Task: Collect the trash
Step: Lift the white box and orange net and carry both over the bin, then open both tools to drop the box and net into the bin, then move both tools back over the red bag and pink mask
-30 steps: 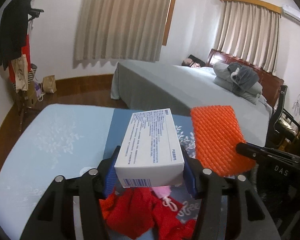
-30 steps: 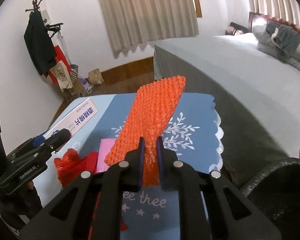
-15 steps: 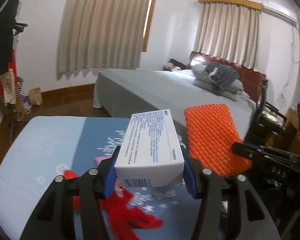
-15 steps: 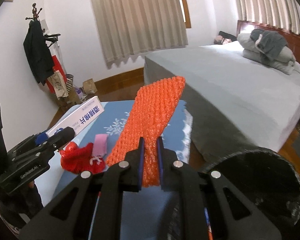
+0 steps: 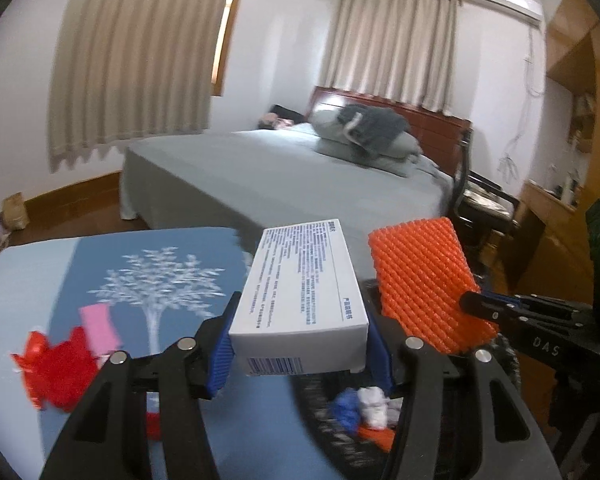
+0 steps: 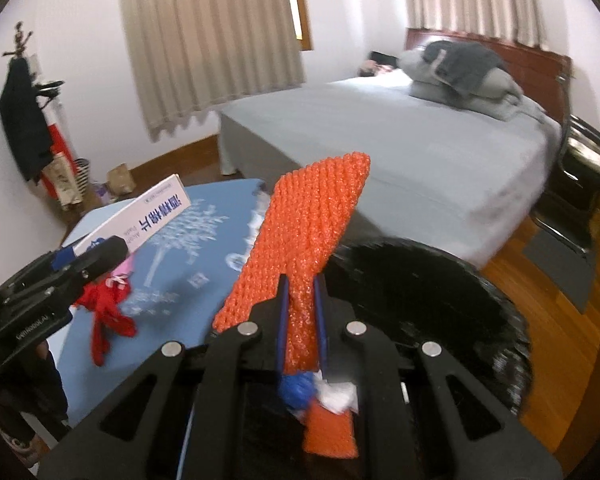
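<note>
A white printed carton (image 5: 300, 300) is clamped across its width between the blue pads of the left gripper (image 5: 300, 344), and an orange foam net sleeve (image 6: 304, 256) is pinched at its lower end in the right gripper (image 6: 300, 320), whose jaws are nearly closed on it. Both pieces of trash are held above or close to the rim of a black bin (image 6: 460, 280), beside the blue tablecloth (image 5: 148, 264); blue, white and orange scraps (image 6: 320, 396) are seen already lying inside the bin.

Several slips are judged possible. If the carton is let go while it overhangs the rim, it may strike the edge and tip onto the table or floor. The sleeve is light and springy, so it may cling to the pads when released, or catch on the rim and hang there. With both grippers held close together over one opening, a knock between them is conceivable. A red plastic bag (image 5: 56, 368) and a pink slip (image 5: 100, 328) are still left on the cloth and could be overlooked.
</note>
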